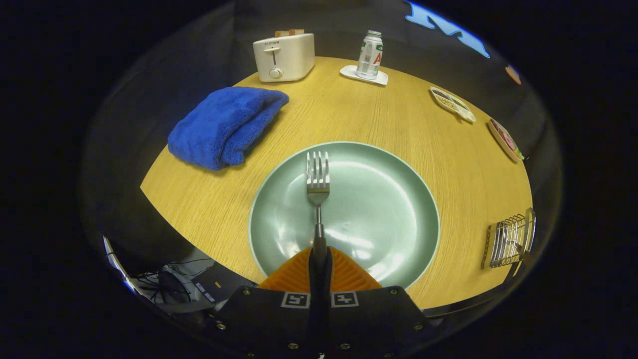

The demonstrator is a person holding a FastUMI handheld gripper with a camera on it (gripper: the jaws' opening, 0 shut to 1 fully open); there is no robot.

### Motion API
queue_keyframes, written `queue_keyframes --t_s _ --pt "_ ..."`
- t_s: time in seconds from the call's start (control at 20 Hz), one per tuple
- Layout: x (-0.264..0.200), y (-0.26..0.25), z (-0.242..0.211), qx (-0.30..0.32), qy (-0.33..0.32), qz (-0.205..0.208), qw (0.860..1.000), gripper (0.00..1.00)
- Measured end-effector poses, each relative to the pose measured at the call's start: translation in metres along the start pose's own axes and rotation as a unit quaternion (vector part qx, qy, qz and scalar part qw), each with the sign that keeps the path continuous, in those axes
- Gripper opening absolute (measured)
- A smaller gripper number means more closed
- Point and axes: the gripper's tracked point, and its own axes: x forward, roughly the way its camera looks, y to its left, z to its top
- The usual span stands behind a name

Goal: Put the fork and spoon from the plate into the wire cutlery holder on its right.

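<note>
The fork (317, 184) is held by its dark handle between the two orange fingers (294, 271) of the hand-held gripper (319, 259), which are closed tightly on it, and its tines point forward over the green plate (389, 199). It looks like stiff, light, smooth metal, so I judge it may slip or swing if the grip on the thin handle loosens. The wire cutlery holder (509, 240) stands well apart to the right on the table (408, 119); I cannot see clearly what is inside it.

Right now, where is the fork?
In the gripper view the fork sits clamped by its handle between the two orange fingers, tines pointing ahead over the green plate, with the wire cutlery holder off to the right.
</note>
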Motion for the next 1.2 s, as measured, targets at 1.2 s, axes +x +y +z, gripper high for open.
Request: queue_keyframes --t_s 1.2 --pt "-0.124 -0.189 0.046 0.190 -0.063 -0.193 0.960 0.01"
